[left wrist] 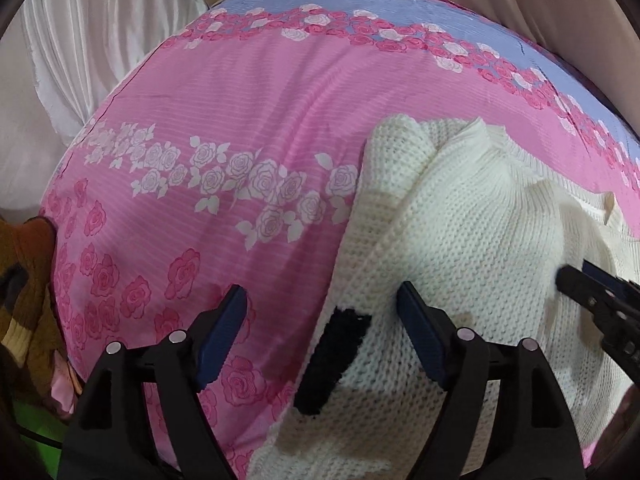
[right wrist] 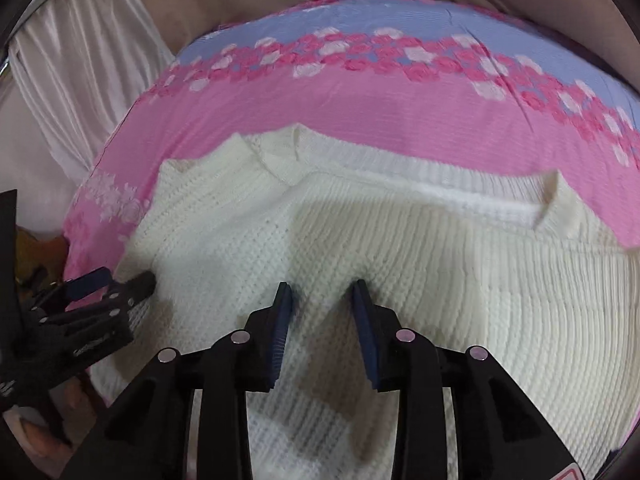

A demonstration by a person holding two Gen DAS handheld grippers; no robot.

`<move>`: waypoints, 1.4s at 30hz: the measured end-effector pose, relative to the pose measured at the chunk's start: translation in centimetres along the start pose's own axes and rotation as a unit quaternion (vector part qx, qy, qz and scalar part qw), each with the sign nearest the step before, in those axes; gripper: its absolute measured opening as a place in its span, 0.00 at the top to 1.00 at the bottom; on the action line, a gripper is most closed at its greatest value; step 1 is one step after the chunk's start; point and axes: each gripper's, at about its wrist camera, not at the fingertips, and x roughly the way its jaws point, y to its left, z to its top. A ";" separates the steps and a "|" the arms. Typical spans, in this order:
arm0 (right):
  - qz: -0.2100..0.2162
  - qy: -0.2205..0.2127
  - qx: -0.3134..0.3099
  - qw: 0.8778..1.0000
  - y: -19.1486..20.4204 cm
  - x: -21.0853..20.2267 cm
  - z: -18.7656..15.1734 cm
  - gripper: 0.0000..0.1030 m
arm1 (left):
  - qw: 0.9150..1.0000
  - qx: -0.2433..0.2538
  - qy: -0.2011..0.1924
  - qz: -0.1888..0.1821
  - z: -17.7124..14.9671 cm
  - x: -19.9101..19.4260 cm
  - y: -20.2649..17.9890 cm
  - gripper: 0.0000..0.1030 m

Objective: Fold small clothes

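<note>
A cream knitted sweater (left wrist: 460, 232) with a black patch (left wrist: 332, 356) lies on the pink rose-print sheet (left wrist: 240, 112); one part is folded over on its left side. It fills the right wrist view (right wrist: 440, 264), collar toward the far side. My left gripper (left wrist: 322, 300) is open over the sweater's left edge, one finger above the sheet, one above the knit. My right gripper (right wrist: 322, 286) is open just above the sweater's middle and holds nothing. Each gripper shows in the other's view: the right (left wrist: 576, 280), the left (right wrist: 116, 280).
The sheet has a blue band (left wrist: 400, 4) along its far side. White curtain fabric (left wrist: 100, 40) hangs at the back left. A brown garment (left wrist: 24, 280) lies off the sheet's left edge, above something green (left wrist: 40, 424).
</note>
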 end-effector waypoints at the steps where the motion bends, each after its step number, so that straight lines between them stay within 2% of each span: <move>1: -0.003 0.000 -0.004 1.000 0.3 0.2 0.5 0.74 | 1.000 -0.001 0.000 -0.003 0.0 0.0 0.1 0.26; 5: -0.010 0.002 -0.010 1.000 1.0 1.9 2.7 0.74 | 1.000 -0.001 0.001 -0.010 0.3 0.0 0.3 0.27; 7: 0.000 0.001 0.015 1.000 0.4 1.0 3.0 0.75 | 1.000 -0.007 0.003 -0.018 0.3 -0.5 0.6 0.27; 8: 0.011 -0.014 0.027 0.999 0.1 -0.3 2.8 0.75 | 1.000 -0.013 0.001 -0.023 0.4 -0.8 0.7 0.27; 9: 0.022 -0.037 0.032 0.999 -0.4 -2.4 2.2 0.75 | 0.999 -0.026 -0.006 -0.037 0.6 -1.6 1.2 0.28; 11: 0.015 -0.060 0.028 0.998 -1.0 -5.2 0.5 0.75 | 0.998 -0.040 -0.018 -0.045 0.8 -2.6 1.8 0.29; 13: 0.004 -0.062 0.039 0.997 -2.6 -7.2 -2.2 0.75 | 0.997 -0.042 -0.028 -0.052 1.4 -3.3 1.3 0.29; 16: -0.012 -0.049 0.076 0.996 -5.3 -8.1 -5.4 0.76 | 0.998 -0.027 -0.026 -0.056 2.4 -2.8 -0.9 0.29; 17: -0.026 -0.046 0.086 0.995 -6.4 -8.1 -6.3 0.76 | 0.998 -0.021 -0.025 -0.055 2.8 -2.5 -1.8 0.28; 21: -0.094 -0.061 0.142 0.983 -12.4 -8.8 -8.6 0.76 | 1.000 0.002 -0.006 0.015 4.1 1.4 -4.1 0.28; 22: -0.118 -0.061 0.154 0.979 -14.0 -8.9 -9.0 0.78 | 1.000 -0.005 -0.008 0.026 4.5 2.3 -3.9 0.26; 23: -0.134 -0.058 0.169 0.975 -16.0 -8.9 -9.4 0.83 | 0.999 -0.010 -0.012 0.028 4.7 2.4 -3.7 0.20; 24: -0.108 -0.064 0.192 0.973 -18.3 -8.9 -10.1 0.99 | 0.999 -0.014 -0.015 0.036 5.1 2.7 -3.5 0.18; 25: -0.084 -0.069 0.209 0.972 -19.5 -9.2 -10.3 1.00 | 0.999 -0.014 -0.014 0.035 5.2 2.8 -3.3 0.17; 26: -0.078 -0.068 0.221 0.970 -20.0 -9.6 -10.3 1.00 | 0.999 -0.017 -0.010 0.034 5.4 2.8 -3.3 0.18; 27: -0.080 -0.072 0.225 0.968 -19.9 -10.4 -10.3 1.00 | 0.999 -0.022 -0.004 0.025 5.5 2.4 -3.1 0.19; 30: -0.079 -0.095 0.209 0.970 -18.1 -12.7 -10.6 0.86 | 0.999 -0.048 -0.012 -0.021 4.7 -0.3 -1.6 0.21; 32: -0.063 -0.101 0.198 0.973 -16.9 -13.8 -11.2 0.86 | 0.996 -0.064 -0.021 -0.052 3.2 -2.5 -0.1 0.21; 34: -0.062 -0.101 0.181 0.976 -15.5 -14.4 -11.8 0.86 | 0.993 -0.087 -0.012 -0.084 0.6 -3.8 1.6 0.21; 38: -0.038 -0.089 0.159 0.983 -12.9 -14.2 -13.5 0.84 | 0.979 -0.157 0.033 -0.126 -4.9 -3.0 4.9 0.19; 40: -0.022 -0.080 0.147 0.986 -11.7 -13.7 -13.6 0.82 | 0.973 -0.189 0.051 -0.125 -6.4 -1.8 5.7 0.19; 42: -0.015 -0.067 0.128 0.989 -10.5 -13.0 -13.4 0.80 | 0.965 -0.221 0.054 -0.132 -7.5 -1.1 6.0 0.19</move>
